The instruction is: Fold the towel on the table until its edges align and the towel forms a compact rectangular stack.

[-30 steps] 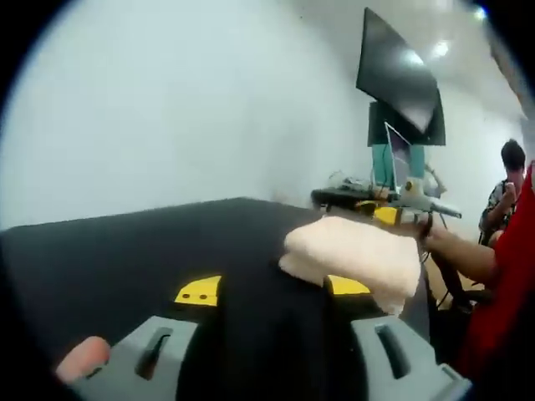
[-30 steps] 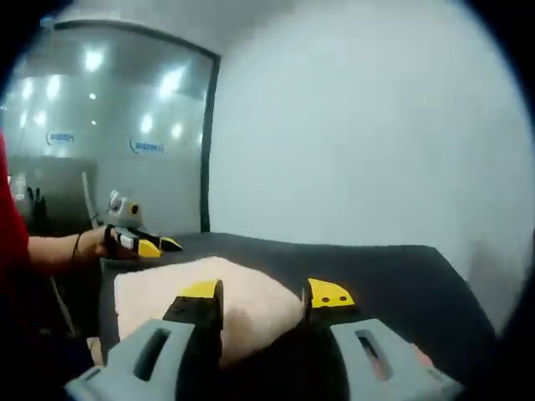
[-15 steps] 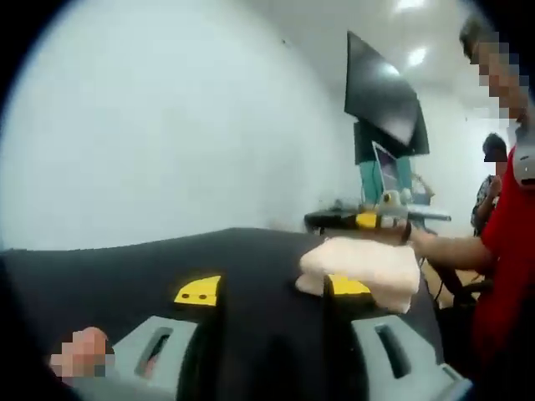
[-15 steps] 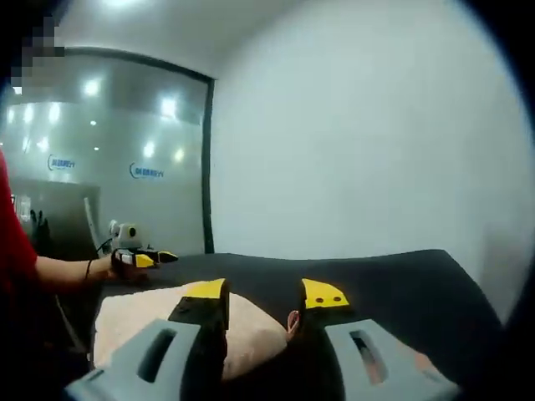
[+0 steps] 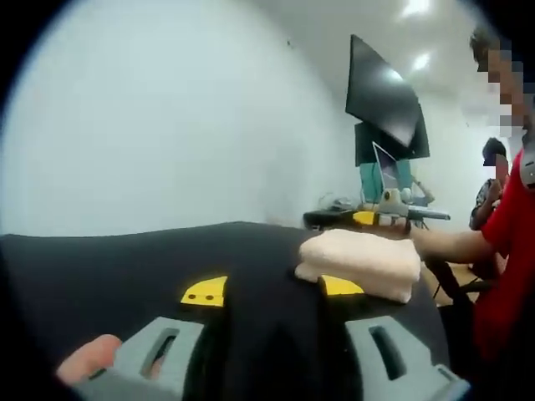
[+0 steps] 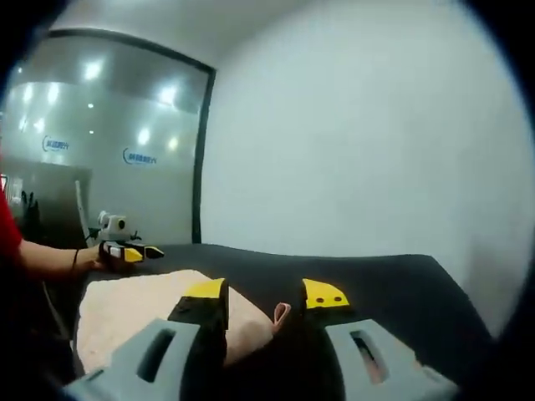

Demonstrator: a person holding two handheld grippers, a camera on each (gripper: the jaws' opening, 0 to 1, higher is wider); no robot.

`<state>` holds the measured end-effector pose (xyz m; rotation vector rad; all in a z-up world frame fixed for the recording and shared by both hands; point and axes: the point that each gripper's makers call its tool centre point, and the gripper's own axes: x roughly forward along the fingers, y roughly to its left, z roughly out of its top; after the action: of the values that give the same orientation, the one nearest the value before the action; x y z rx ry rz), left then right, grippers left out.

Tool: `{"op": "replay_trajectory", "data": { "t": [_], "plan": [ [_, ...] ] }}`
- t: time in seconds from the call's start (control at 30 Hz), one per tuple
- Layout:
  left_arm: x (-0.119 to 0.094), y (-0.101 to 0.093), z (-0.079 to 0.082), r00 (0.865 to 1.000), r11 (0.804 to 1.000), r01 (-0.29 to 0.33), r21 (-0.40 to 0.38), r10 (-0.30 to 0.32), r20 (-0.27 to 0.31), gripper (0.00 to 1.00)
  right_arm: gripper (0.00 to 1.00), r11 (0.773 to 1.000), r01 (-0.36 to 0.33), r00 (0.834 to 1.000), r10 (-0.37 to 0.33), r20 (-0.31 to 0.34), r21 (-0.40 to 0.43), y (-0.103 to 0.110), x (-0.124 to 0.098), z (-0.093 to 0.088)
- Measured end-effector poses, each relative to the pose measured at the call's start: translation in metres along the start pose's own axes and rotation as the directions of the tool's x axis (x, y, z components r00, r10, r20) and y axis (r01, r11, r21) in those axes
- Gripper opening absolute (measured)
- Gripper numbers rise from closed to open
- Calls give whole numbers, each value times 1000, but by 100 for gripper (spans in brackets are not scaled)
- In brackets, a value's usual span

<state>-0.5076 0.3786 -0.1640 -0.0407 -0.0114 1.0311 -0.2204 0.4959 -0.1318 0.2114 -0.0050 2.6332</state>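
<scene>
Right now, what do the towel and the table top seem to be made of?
Towel: soft cream fabric, probably terry; it looks fluffy, with rounded folds. Table: a matte black surface, perhaps cloth or a mat; it shows no shine, but the material is unclear.

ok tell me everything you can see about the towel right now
The towel is pale cream, soft and plush-looking, folded into a thick, roughly rectangular stack with layered edges. It lies flat on the black table. In the right gripper view a small pink tab sticks out at its near corner, between the open right tool. Neither tool visibly grips it.
</scene>
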Motion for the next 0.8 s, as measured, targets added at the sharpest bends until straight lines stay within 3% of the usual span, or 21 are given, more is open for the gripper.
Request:
{"op": "replay_trajectory", "data": {
  "t": [0.1, 0.2, 0.57, 0.8],
  "plan": [
    [0, 5, -2, 1000, 1000, -17, -19, 17, -7, 38, 30, 1000, 5, 1000, -5, -6, 14, 2, -1, -2],
    [0, 10, -5, 999, 999, -33, -24, 33, -18, 39, 30, 1000, 9, 999, -9, -51, 3, 2, 1, -11],
    [1, 11, -3, 999, 999, -32, -37, 32, -4, 39, 30, 1000, 2, 1000, -1, -26, 16, -3, 1, -6],
    [0, 13, -3, 999, 999, -38, -39, 38, -1, 38, 29, 1000, 5, 999, -5, -52, -15, -1, 2, -12]
  ]
}}
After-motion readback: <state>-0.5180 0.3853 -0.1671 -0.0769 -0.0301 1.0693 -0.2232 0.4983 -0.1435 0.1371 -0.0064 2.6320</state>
